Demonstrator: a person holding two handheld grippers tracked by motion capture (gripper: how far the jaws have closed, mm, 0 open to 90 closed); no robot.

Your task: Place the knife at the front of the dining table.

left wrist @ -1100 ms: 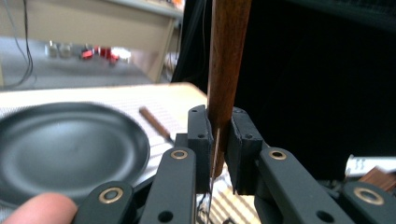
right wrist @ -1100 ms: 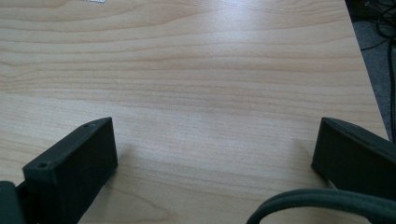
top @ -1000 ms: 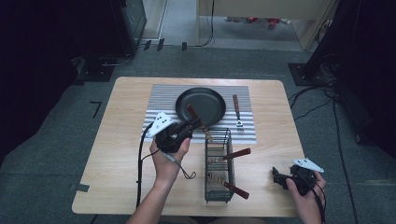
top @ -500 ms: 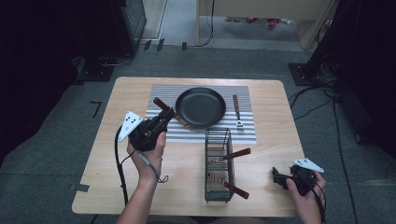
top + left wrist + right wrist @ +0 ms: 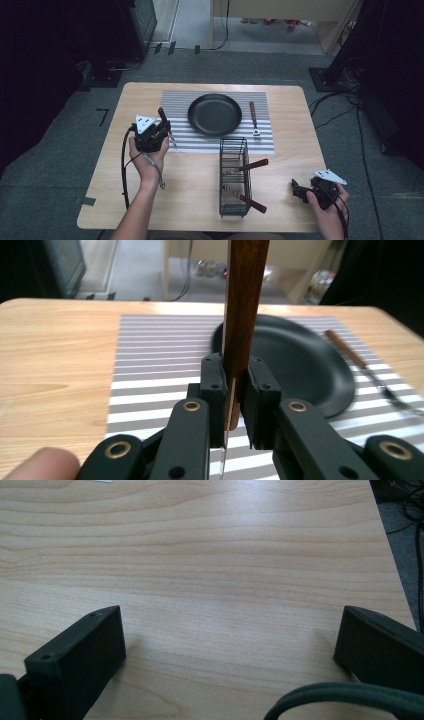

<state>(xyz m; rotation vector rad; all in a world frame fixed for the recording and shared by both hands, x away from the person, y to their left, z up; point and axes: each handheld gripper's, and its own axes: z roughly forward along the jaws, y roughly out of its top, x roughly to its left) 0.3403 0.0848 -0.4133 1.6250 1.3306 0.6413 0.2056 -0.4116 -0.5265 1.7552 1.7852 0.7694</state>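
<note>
My left gripper (image 5: 159, 131) is shut on a wooden-handled knife (image 5: 162, 116), held over the left edge of the striped placemat (image 5: 177, 100). In the left gripper view the brown handle (image 5: 245, 300) rises upright from between the jaws (image 5: 235, 375), and a thin metal blade edge runs down below them. A black pan (image 5: 214, 115) lies on the mat to the right of this gripper, seen as the black pan (image 5: 300, 365) ahead of the jaws. My right gripper (image 5: 298, 190) rests low at the table's near right corner, open, with bare wood between its jaws (image 5: 230, 630).
A fork (image 5: 253, 118) with a wooden handle lies on the mat right of the pan. A wire basket (image 5: 234, 145) stands at the near middle of the table, with two wooden-handled utensils (image 5: 252, 165) poking out to its right. Cables trail on the floor at right.
My left gripper has carried the knife leftwards, from beside the wire basket to the left edge of the placemat. The right gripper has stayed put.
</note>
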